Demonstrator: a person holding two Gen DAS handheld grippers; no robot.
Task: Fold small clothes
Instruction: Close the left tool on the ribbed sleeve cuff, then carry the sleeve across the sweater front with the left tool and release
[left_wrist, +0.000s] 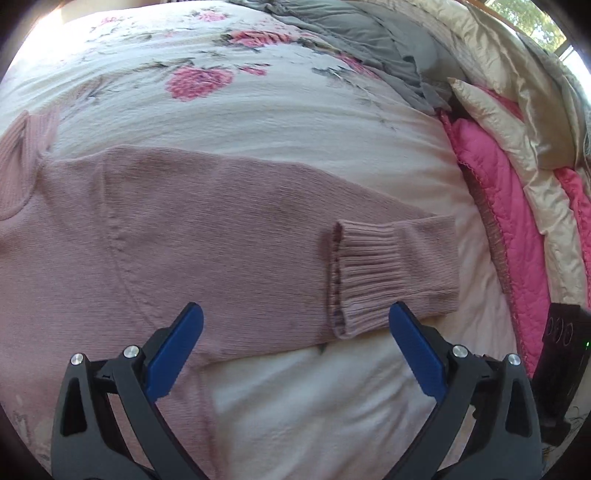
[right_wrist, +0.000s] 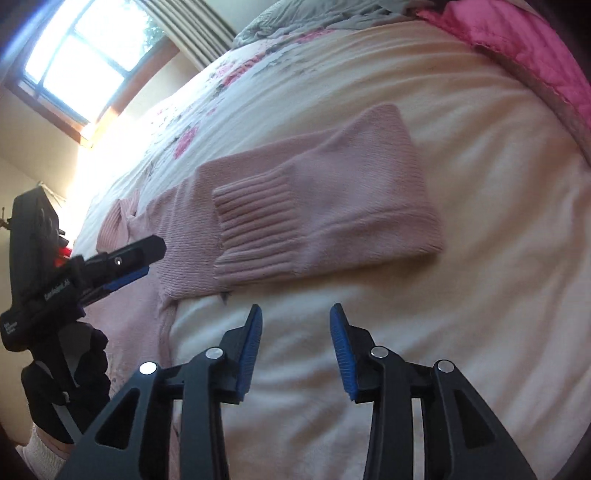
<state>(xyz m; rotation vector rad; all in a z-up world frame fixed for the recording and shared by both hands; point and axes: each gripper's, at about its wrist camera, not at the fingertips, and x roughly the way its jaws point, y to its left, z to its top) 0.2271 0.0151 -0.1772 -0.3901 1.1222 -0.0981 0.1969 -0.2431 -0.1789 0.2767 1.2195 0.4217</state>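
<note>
Blue-padded, our left gripper (left_wrist: 295, 325) is spread wide and empty above the pink sweater (left_wrist: 184, 221), while our right gripper (right_wrist: 295, 328) hangs half open, holding nothing. Beyond them the sweater lies flat on the floral bedspread (left_wrist: 258, 103), its ribbed cuff (left_wrist: 369, 266) folded back over the sleeve.

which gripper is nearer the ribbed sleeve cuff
Left. The left gripper hangs open right over the sweater, beside the ribbed cuff. The right gripper is open over bare bedsheet, short of it.
</note>
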